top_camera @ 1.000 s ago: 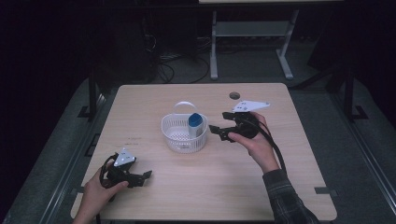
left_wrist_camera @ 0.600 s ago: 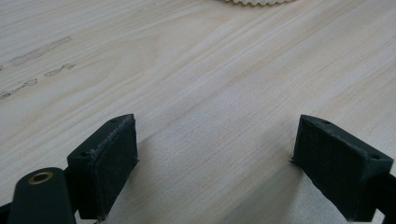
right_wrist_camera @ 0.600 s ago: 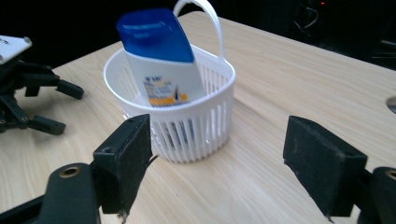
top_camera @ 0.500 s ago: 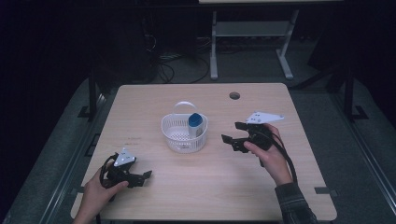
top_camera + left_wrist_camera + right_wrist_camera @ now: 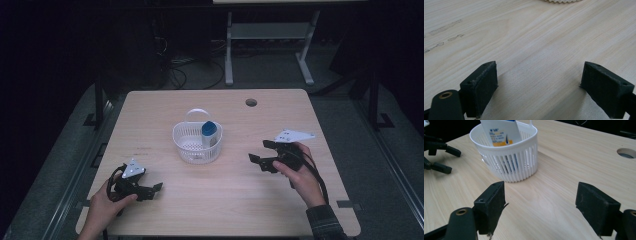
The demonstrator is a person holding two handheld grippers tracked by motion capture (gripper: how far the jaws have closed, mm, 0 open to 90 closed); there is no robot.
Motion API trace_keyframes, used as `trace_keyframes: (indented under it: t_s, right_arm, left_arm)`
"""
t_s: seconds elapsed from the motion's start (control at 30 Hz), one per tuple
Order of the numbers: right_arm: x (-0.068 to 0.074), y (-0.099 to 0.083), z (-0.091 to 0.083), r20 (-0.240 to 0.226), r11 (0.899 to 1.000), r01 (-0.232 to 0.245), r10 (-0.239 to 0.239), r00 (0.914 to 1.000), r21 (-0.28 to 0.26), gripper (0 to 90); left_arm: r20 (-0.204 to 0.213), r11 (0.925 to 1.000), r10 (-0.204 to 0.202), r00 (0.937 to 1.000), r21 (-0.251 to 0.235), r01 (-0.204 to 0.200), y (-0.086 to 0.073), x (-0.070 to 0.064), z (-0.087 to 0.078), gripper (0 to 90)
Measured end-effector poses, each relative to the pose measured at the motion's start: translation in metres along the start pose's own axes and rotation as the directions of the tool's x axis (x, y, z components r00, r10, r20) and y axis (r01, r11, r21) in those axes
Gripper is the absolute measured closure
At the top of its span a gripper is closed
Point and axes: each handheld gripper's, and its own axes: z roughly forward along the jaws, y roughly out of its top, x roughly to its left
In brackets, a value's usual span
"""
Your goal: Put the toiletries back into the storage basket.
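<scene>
Wooden table now has the right hand-held gripper, jaws apart, farther from the basket

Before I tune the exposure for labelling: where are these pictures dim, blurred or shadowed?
High view: dark surroundings, the table evenly lit, soft grain. Right gripper view: the basket is sharp and the near right claw pads soft, casting faint shadows. Left gripper view: bright wood, shadow between the left claw pads.

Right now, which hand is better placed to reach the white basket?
Right. The right gripper is open, sits nearer the basket and points at it. The left gripper is also open but lies farther back near the table edge.
</scene>
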Motion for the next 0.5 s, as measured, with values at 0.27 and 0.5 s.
trace_keyframes:
  t_s: [0.27, 0.5]
  right_arm:
    - [-0.002, -0.017, -0.008, 0.015, 1.0, -0.006, 0.006, 0.9999, 0.029, 23.3]
    - [-0.007, -0.032, -0.016, 0.031, 0.998, -0.021, 0.019, 0.9994, 0.054, 23.3]
  left_arm:
    - [0.0, 1.0, 0.002, 1.0, 0.001, -0.002, 0.0, 0.0, 0.0, 12.9]
    - [0.001, 1.0, 0.002, 1.0, 0.001, -0.002, 0.0, 0.0, 0.0, 12.9]
